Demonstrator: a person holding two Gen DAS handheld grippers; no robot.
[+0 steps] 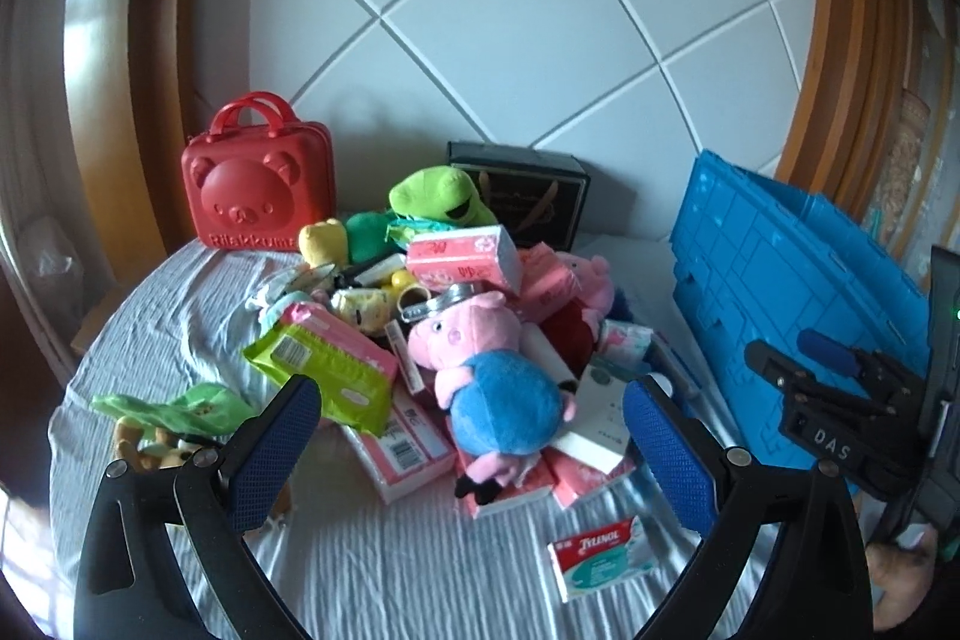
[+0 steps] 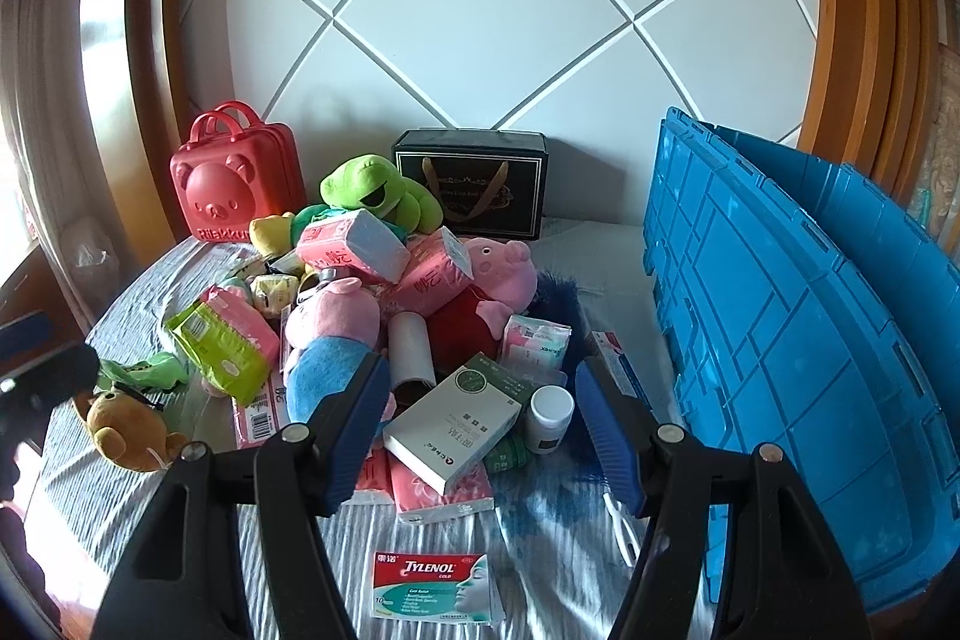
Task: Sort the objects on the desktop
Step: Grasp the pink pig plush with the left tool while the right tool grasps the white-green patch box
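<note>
Right wrist: right gripper (image 2: 480, 418) partly open, empty, over stiff, light white box (image 2: 451, 424); pinch its long edges.

Left gripper (image 1: 474, 436) wide open, empty.

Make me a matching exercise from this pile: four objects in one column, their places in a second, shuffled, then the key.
Things:
1. red bear case
2. Tylenol box
3. blue crate
4. black gift box

Places:
A. lying flat on the cloth, nearest the camera, apart from the pile
B. standing at the back left against the wall
C. standing along the right side
D. at the back centre, behind the green frog plush

Pairs: 1-B, 2-A, 3-C, 4-D
</note>
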